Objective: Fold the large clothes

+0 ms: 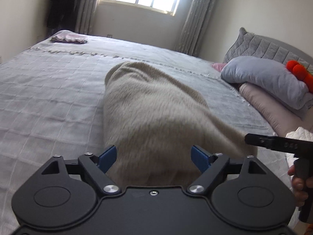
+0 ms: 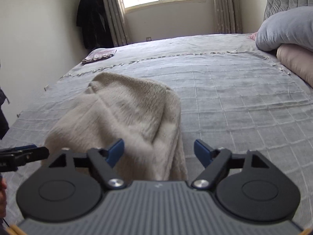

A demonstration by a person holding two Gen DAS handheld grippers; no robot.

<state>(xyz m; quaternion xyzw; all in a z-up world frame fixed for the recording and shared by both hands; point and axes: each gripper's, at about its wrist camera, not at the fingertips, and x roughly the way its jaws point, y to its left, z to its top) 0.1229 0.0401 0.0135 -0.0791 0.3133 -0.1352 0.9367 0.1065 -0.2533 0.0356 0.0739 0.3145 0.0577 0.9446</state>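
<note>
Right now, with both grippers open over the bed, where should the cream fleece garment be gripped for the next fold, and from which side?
Probably the near hem corners of the cream fleece garment, coming in low from the near edge of the bed. It lies lengthwise away from the cameras, near end loose and bunched. The left gripper and right gripper are open and face that end.

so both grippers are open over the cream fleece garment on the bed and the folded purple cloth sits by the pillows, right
Not quite. The folded purple cloth lies at the bed's far corner by the dark coat, across from the pillows; the right wrist view shows it. The rest holds.
</note>
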